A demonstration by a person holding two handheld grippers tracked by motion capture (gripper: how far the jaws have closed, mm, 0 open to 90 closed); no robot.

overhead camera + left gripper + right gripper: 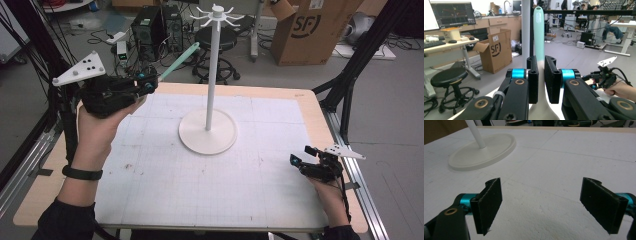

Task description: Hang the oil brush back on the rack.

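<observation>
One light, stiff, slick mint spatula (538, 37) sits clamped near its wide end in the left gripper (146, 86), aimed toward one o'clock at the stand (214, 65); right gripper (549, 205) gapes empty.

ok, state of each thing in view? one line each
left hand-held gripper: shut on the mint utensil, raised above the table
mint utensil: clamped between the jaws, handle pointing toward the stand's top
right hand-held gripper: open, nothing between the jaws, low over the mat
white stand: upright on the mat, hooks at the top bare
white mat: flat on the table
</observation>
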